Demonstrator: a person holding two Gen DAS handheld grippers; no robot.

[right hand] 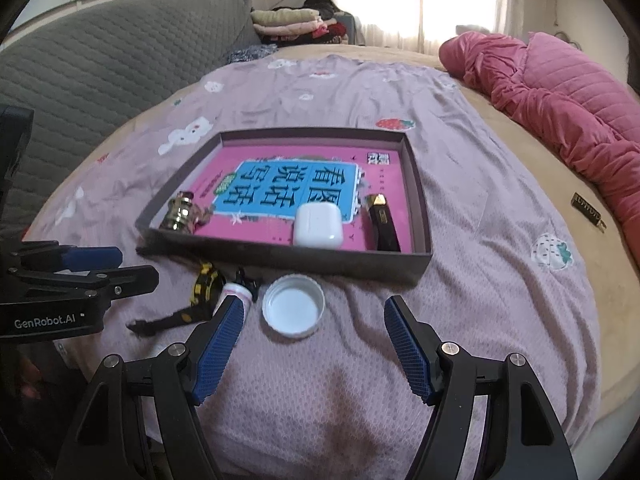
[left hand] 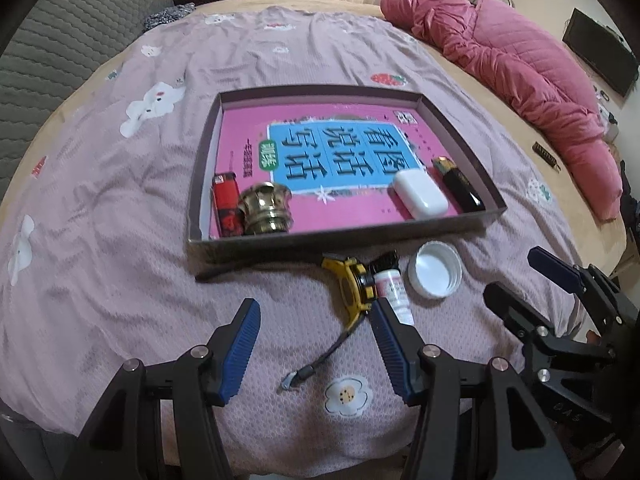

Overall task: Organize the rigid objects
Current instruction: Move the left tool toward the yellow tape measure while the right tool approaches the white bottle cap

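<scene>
Four items already lie in the box (left hand: 340, 236), three wait below it, and both the left gripper (left hand: 316, 320) and right gripper (right hand: 314, 320) hover wide open, empty.

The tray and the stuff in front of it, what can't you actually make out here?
- Red lighter: hidden in the right wrist view by the brass piece and the tray wall.
- Small bottle: lower end covered by a left hand-held gripper finger; label too small to read.
- Yellow watch: face unreadable in both views.
</scene>
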